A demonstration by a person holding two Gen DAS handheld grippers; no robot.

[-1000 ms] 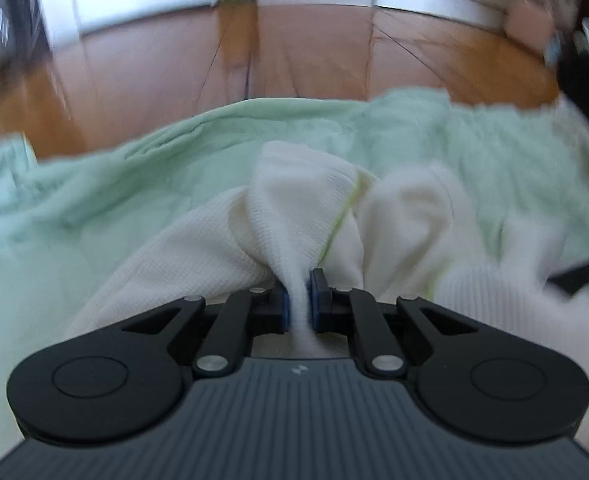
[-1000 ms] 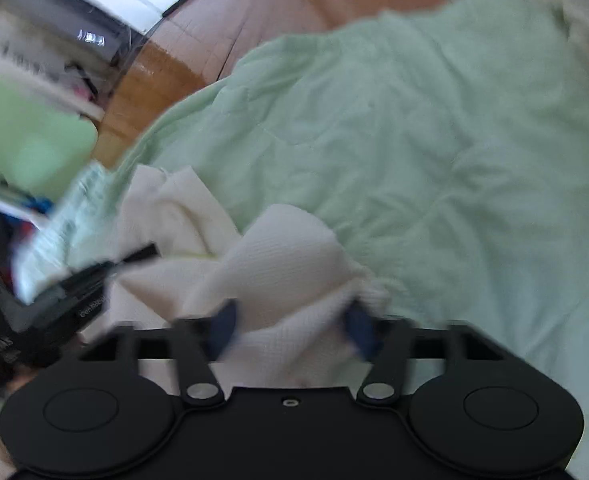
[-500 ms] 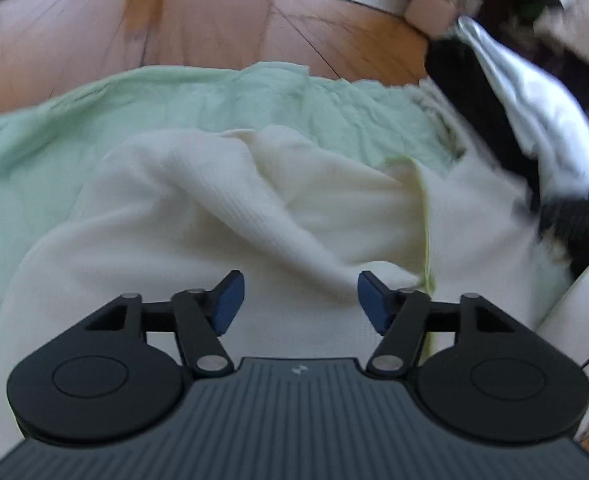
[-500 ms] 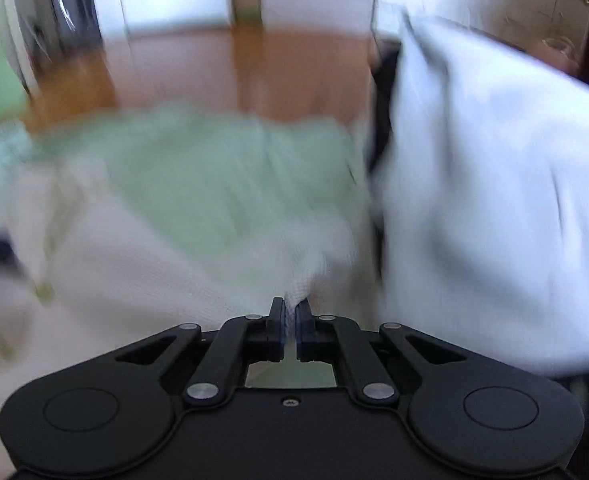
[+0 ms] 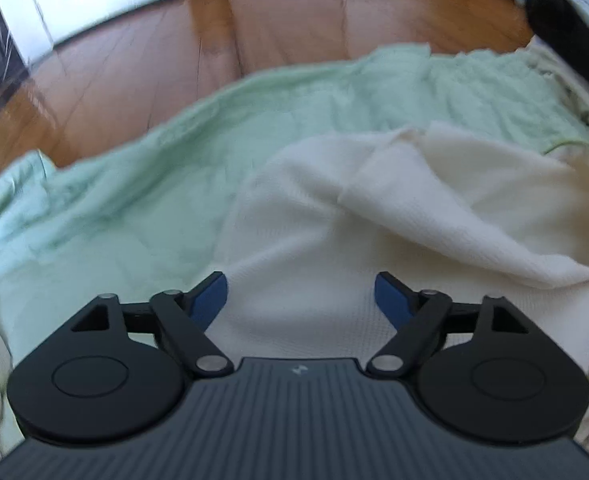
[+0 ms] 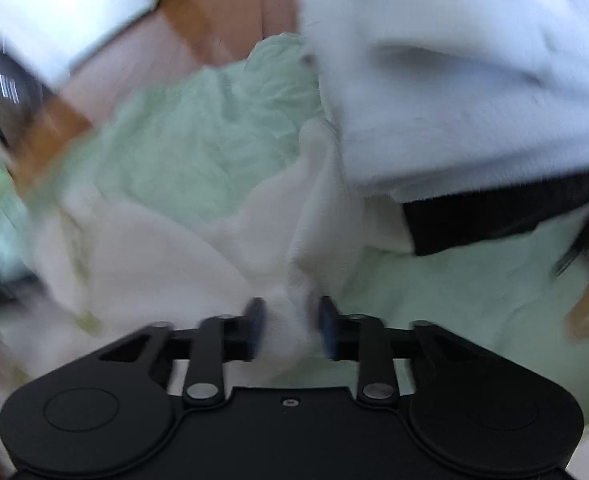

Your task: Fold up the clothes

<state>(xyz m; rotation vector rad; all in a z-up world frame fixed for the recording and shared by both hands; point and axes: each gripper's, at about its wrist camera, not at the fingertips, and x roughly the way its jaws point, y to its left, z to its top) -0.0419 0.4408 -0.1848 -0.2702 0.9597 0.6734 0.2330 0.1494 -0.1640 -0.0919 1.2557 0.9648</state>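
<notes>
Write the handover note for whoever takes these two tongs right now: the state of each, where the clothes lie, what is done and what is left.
Left tongs: open wide, holding nothing, poised over the cream garment.
Right tongs: partly open with a ridge of the cream garment between the fingers; the view is blurred, so I cannot tell whether it is gripped.
The garment lies rumpled on the green sheet, one flap folded over on its right side.
A white cloth sits at the right, over something black.
Done: garment laid down, not flat.
Left: smooth it out, make the folds.
</notes>
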